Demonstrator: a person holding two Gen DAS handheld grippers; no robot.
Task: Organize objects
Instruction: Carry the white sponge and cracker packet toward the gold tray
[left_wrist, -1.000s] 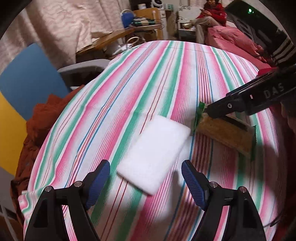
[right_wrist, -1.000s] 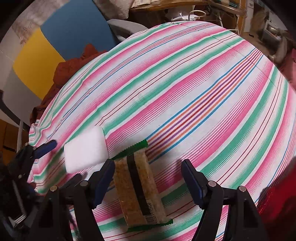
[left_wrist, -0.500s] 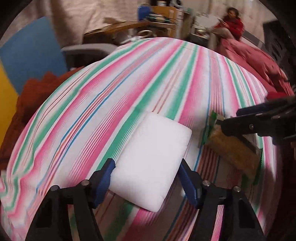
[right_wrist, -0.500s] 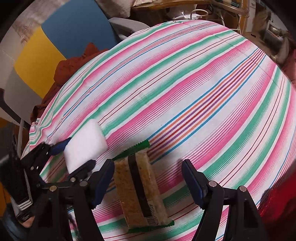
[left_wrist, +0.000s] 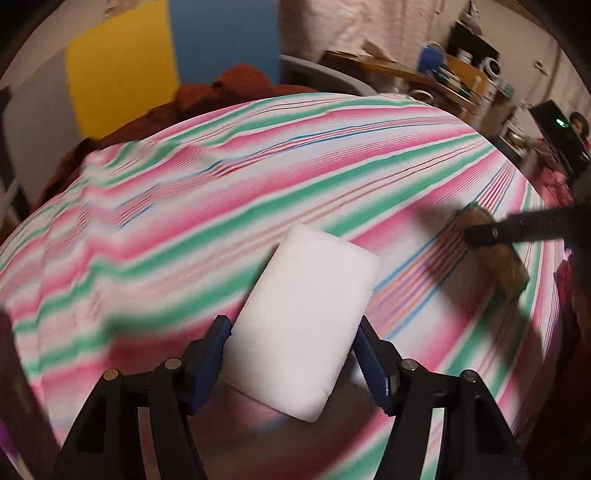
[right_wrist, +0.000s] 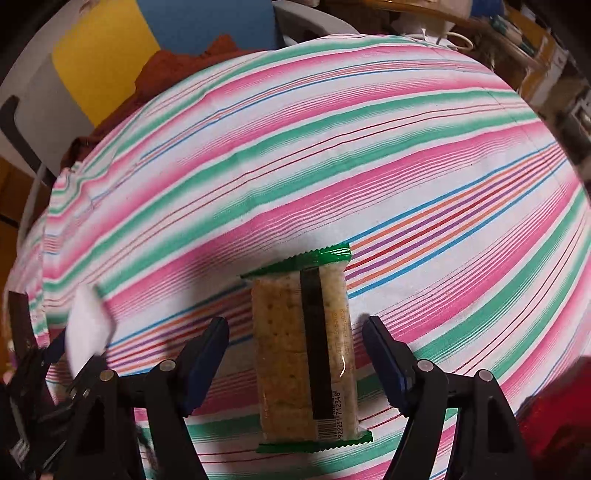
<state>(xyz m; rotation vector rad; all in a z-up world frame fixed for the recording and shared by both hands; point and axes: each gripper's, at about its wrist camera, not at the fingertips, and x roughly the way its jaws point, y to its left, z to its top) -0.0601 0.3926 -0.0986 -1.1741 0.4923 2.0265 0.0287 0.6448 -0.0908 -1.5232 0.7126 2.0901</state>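
Left wrist view: the left gripper (left_wrist: 291, 350) is clamped across the near end of a white foam sponge (left_wrist: 306, 317), held above the striped tablecloth (left_wrist: 221, 206). The sponge looks light and soft, so gripping its long sides should suit it.

Right wrist view: the right gripper (right_wrist: 295, 354) stands with its jaws apart around a wrapped cracker pack (right_wrist: 306, 343) lying on the cloth. I judge the pack stiff but brittle, with slippery film; its long edges seem the best hold. A cluttered desk (right_wrist: 517, 40) stands beyond.

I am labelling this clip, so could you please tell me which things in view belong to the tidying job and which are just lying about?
Job:
- white sponge
- cracker packet
- left gripper
- right gripper

Lying about:
- striped tablecloth
- rust-coloured cloth
- blue jug
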